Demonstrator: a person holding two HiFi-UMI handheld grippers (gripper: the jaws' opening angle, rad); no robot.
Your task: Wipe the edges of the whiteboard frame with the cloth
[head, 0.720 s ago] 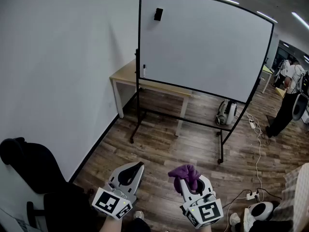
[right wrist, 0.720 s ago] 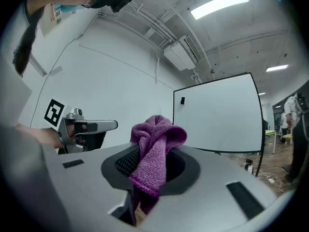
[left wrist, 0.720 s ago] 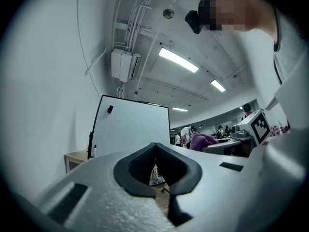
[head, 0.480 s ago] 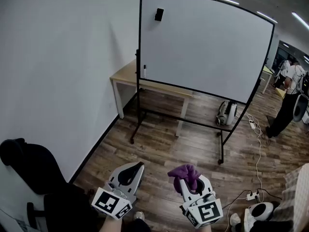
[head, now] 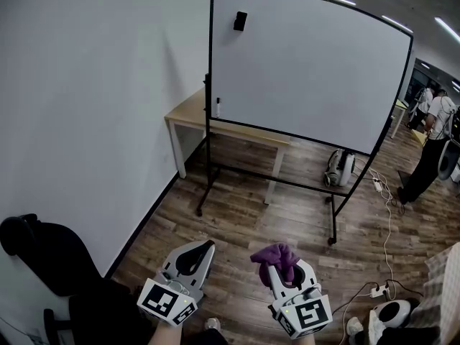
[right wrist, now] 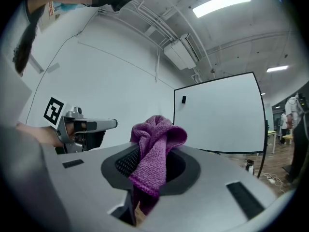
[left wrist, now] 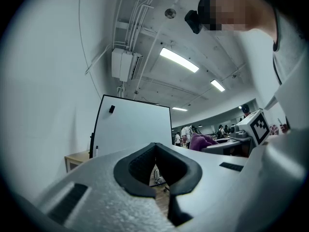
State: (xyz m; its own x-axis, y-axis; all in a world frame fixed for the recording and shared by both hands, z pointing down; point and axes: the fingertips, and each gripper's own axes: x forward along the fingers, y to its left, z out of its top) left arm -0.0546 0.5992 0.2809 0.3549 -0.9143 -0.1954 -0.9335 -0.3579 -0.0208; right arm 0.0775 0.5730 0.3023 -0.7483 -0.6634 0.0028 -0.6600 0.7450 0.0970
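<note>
The whiteboard [head: 309,70] stands on a black wheeled frame [head: 209,85] several steps ahead, by the white wall. It also shows far off as a whiteboard [left wrist: 135,129] in the left gripper view and a whiteboard [right wrist: 222,115] in the right gripper view. My right gripper [head: 282,270] is low in the head view, shut on a purple cloth [head: 277,256]. The cloth [right wrist: 154,149] bunches up out of the right gripper [right wrist: 149,170], pinched between its jaws. My left gripper [head: 195,252] is beside it, shut with nothing between its pads. Both are far from the board.
A wooden table [head: 188,113] stands behind the board's left side. A black chair [head: 43,254] is at my lower left. A white machine [head: 338,167], a cable and power strip [head: 377,291] lie on the wood floor to the right. A person [head: 431,142] stands at far right.
The head view has shifted slightly, so the board sits a little further right. Both grippers hold the same places and the cloth stays pinched.
</note>
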